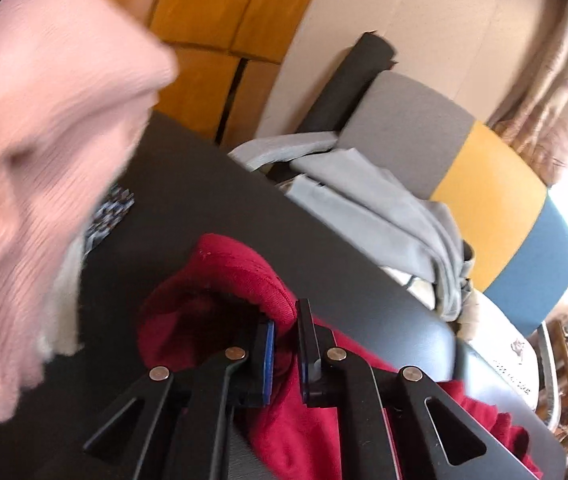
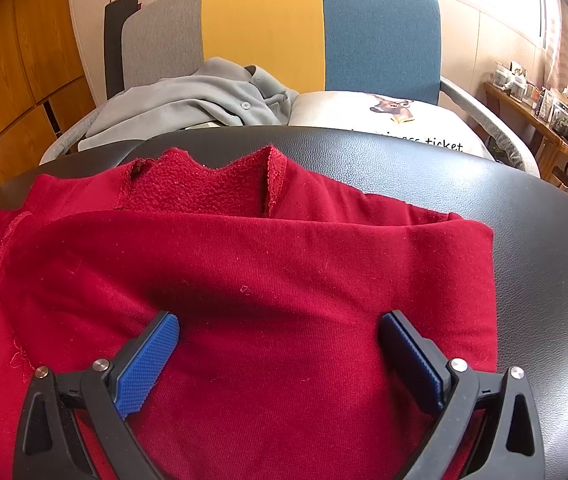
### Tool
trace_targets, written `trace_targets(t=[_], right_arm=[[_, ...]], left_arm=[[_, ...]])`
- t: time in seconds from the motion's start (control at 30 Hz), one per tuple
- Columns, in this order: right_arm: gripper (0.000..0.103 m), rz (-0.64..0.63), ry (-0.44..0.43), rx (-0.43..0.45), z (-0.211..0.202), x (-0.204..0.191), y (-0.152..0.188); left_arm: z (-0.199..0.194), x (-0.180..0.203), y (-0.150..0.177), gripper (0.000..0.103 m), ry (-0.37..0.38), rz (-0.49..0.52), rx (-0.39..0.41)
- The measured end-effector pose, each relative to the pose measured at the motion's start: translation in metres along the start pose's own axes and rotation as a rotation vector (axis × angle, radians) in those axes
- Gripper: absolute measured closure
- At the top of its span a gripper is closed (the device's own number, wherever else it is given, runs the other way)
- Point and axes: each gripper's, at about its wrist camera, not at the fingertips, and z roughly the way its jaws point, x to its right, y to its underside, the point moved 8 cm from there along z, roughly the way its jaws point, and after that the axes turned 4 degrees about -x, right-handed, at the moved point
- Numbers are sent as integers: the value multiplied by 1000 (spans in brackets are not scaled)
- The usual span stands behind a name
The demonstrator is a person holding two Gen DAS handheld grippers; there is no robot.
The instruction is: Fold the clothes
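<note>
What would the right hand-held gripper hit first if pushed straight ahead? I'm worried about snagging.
Probably the red garment: the right hand-held gripper is open just above its folded panel, pointing toward the raised collar edge. Depth is unclear.

Both the left gripper (image 1: 286,320) and right gripper (image 2: 280,328) have matte black plastic linkages with triangular cut-outs, round silver rivets, and 2 fingers faced with knurled blue pads (image 2: 148,360).

Sweater (image 2: 244,280) on table (image 2: 524,208), folded, under right gripper (image 2: 280,344); behind table, chair (image 2: 324,28) bearing jacket (image 2: 188,100) left, pillow (image 2: 384,116) right.
</note>
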Motion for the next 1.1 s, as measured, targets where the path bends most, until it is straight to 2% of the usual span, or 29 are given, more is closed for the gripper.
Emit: trace_targets(t=[0.1, 0.17, 0.27, 0.33, 0.4, 0.57, 0.63, 0.67, 0.87, 0.93, 0.97, 1.0, 1.1], right_arm=[[0, 1, -3, 1, 0, 1, 0], [0, 2, -6, 2, 0, 1, -1], [0, 3, -7, 2, -1, 1, -1], [0, 4, -8, 2, -1, 1, -1], [0, 4, -8, 3, -1, 0, -2], [0, 8, -13, 3, -2, -1, -2], [0, 7, -12, 0, -2, -1, -3], [0, 6, -9, -1, -2, -2, -3], [0, -4, 16, -52, -2, -6, -5], [18, 38, 32, -98, -7, -7, -11], [37, 80, -5, -98, -14, -12, -19], [40, 130, -64, -92, -22, -20, -28], [40, 134, -229, -83, -40, -72, -58]], left_arm=[[-17, 57, 6, 94, 115, 120, 25], [-34, 104, 29, 94, 214, 253, 28], [-50, 164, 87, 94, 324, 489, -3], [-46, 188, 132, 93, 357, 624, -47], [-36, 194, 164, 92, 362, 694, -103], [-29, 165, 171, 84, 359, 618, -169], [-31, 150, 169, 73, 353, 581, -169], [-34, 138, 168, 65, 345, 565, -165], [-53, 93, 162, 60, 319, 490, -120], [-61, 86, 161, 59, 325, 499, -88], [-63, 84, 163, 50, 337, 511, -90], [-62, 83, 167, 45, 354, 517, -114], [-57, 77, 177, 45, 391, 497, -193]])
